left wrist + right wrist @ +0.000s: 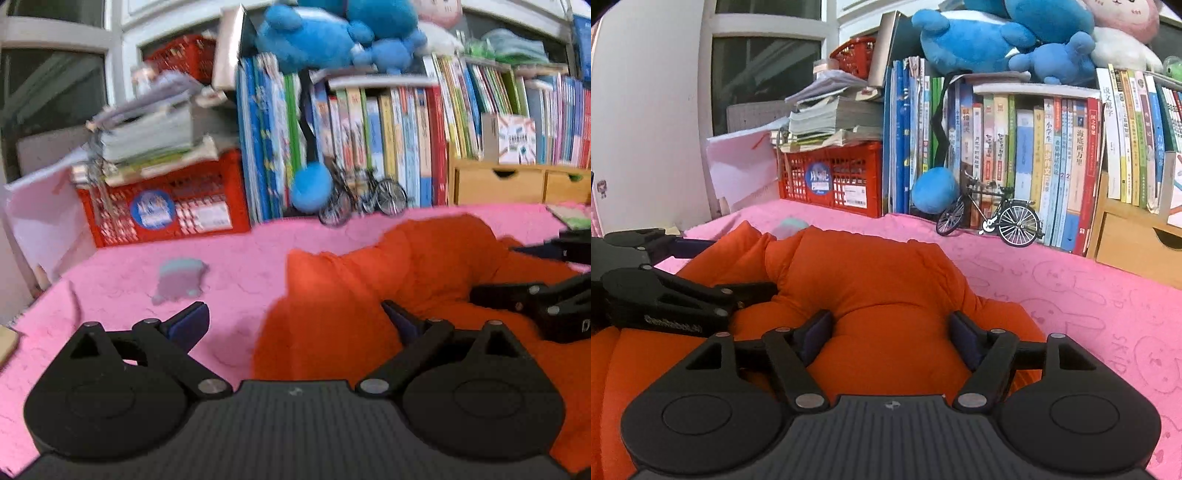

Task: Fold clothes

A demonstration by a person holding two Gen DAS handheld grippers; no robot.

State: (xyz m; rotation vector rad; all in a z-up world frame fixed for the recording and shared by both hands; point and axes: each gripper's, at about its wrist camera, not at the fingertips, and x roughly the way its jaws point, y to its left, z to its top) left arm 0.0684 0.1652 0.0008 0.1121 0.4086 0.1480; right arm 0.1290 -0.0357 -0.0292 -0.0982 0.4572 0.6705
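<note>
The orange padded garment (871, 280) lies rumpled in a soft heap on the pink bunny-print cover (1089, 295) — not yet flattened, so folding looks barely begun. The right gripper (890, 332) sits low over its near edge, jaws spread with a puffy bulge between them; the pads flank the fabric without visibly squeezing it, probably lined up to pinch that edge. The left gripper (295, 321) hovers at the garment's other side, released and empty, half over orange cloth and half over pink cover — I'd guess to take a matching hold. Behind stand a toy bicycle (991, 218), a red crate (831, 181) and a row of books (1034, 162).
</note>
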